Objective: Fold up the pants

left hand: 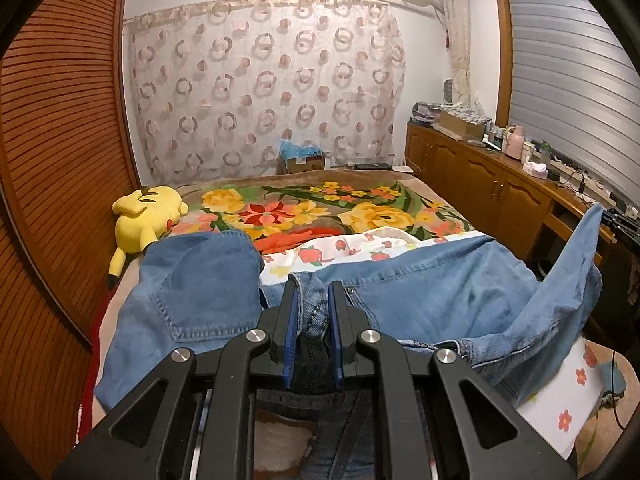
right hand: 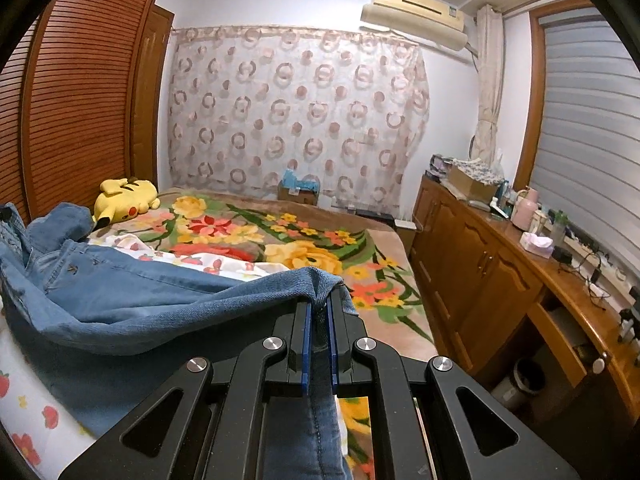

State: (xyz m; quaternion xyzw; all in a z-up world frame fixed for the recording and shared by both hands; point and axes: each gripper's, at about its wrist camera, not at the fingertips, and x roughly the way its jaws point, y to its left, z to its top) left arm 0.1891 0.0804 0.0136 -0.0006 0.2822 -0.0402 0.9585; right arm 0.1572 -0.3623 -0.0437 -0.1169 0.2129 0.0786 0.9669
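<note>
**Jeans gripped at both ends, fold barely begun**

The left hand-held gripper (left hand: 313,312) is clamped on the waistband of the jeans (left hand: 420,292). The right hand-held gripper (right hand: 319,310) is clamped on a leg hem, lifted off the bed (right hand: 384,264). The jeans sprawl rumpled across a strawberry-print sheet (left hand: 320,256), one part bunched near the yellow plush toy (left hand: 146,220). No neat fold shows yet; by my reckoning nearly all the folding is left.

The pants (left hand: 420,292) are soft blue denim cloth. The blanket (right hand: 280,236) looks fuzzy. The grippers (left hand: 313,300) are matt black plastic with shiny metal pins. The cupboard (right hand: 480,264) is glossy wood.
</note>
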